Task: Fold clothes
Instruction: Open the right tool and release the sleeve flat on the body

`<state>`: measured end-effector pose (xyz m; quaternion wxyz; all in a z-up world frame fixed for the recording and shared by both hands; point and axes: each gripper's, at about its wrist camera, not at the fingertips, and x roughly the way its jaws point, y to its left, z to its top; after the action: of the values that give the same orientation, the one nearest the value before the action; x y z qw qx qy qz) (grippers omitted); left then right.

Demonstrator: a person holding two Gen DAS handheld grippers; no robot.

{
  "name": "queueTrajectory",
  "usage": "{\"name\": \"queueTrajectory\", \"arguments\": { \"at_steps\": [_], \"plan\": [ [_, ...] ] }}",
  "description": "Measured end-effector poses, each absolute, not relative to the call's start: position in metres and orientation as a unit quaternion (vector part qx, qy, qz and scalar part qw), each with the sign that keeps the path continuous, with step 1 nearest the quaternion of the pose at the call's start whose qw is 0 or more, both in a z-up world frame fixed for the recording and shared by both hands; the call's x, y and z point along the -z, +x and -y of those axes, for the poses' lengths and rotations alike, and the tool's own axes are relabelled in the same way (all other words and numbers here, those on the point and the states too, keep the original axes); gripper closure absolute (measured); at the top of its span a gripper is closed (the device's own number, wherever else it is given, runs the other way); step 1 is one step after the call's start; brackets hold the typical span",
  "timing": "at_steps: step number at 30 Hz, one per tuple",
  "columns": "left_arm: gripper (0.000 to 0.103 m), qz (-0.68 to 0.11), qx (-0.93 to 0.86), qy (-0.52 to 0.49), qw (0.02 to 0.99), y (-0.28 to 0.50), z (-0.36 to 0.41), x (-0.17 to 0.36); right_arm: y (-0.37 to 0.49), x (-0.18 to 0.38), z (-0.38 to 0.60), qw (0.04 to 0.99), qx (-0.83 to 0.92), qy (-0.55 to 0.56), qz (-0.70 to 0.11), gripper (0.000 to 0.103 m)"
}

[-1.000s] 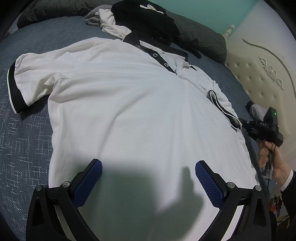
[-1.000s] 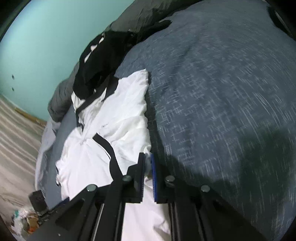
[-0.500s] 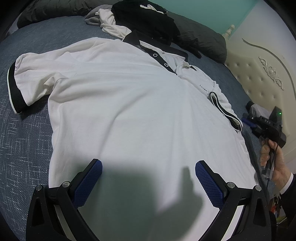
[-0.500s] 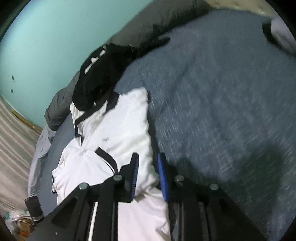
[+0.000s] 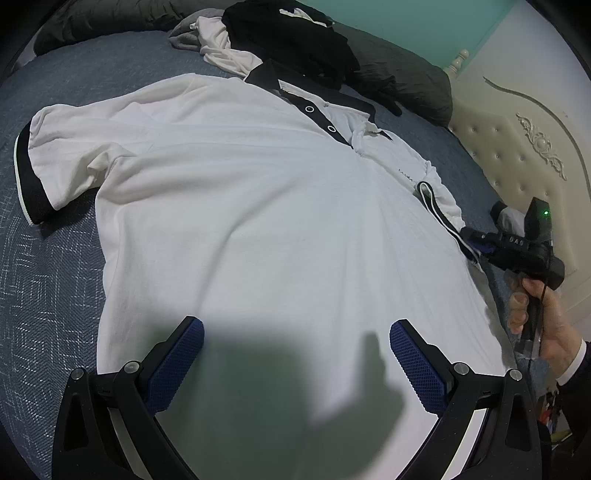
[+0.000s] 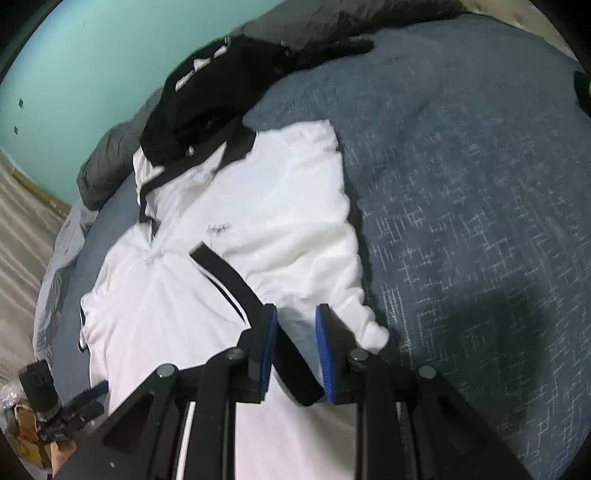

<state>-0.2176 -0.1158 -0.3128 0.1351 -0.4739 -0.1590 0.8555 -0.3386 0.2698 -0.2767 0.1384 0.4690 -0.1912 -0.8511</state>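
Observation:
A white polo shirt (image 5: 258, 221) with a black collar and black cuffs lies face up on the blue-grey bed (image 5: 48, 295). Its far sleeve is folded in over the chest, black cuff (image 6: 229, 273) on top. My right gripper (image 6: 295, 317) stands slightly open at that fold; the cuff's end passes between the fingers, which do not press on it. In the left wrist view, the right gripper (image 5: 478, 245) sits at the shirt's right edge. My left gripper (image 5: 295, 343) hangs wide open over the shirt's lower part, holding nothing. The other sleeve (image 5: 55, 166) lies spread flat.
A heap of black and white clothes (image 5: 291, 33) and a grey pillow (image 5: 406, 81) lie beyond the collar. A cream padded headboard (image 5: 517, 155) stands on the right. A person's hand (image 5: 535, 317) holds the right gripper. Bare bedcover (image 6: 461, 184) stretches beside the shirt.
The right gripper's jaws have parted from shut and let go of the folded sleeve, and it has shifted sideways along the shirt's edge. The left gripper has stayed still.

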Motion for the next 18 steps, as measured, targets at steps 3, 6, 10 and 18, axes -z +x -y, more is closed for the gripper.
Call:
{"name": "queueTrajectory", "arguments": {
  "at_steps": [3, 6, 10, 18],
  "plan": [
    [0.000, 0.161, -0.855, -0.474, 0.135, -0.218, 0.116, 0.313, -0.337, 0.267, -0.266, 0.143, 0.862, 0.447, 0.191, 0.081],
    [0.000, 0.158, -0.856, -0.474, 0.134, -0.217, 0.115, 0.313, -0.345, 0.276, -0.259, 0.138, 0.852, 0.473, 0.180, 0.081],
    [0.000, 0.158, -0.856, -0.474, 0.134, -0.216, 0.115, 0.313, -0.346, 0.286, -0.252, 0.133, 0.844, 0.489, 0.178, 0.081],
    [0.000, 0.162, -0.855, -0.474, 0.133, -0.217, 0.116, 0.313, -0.362, 0.276, -0.247, 0.128, 0.857, 0.460, 0.194, 0.081]
  ]
}}
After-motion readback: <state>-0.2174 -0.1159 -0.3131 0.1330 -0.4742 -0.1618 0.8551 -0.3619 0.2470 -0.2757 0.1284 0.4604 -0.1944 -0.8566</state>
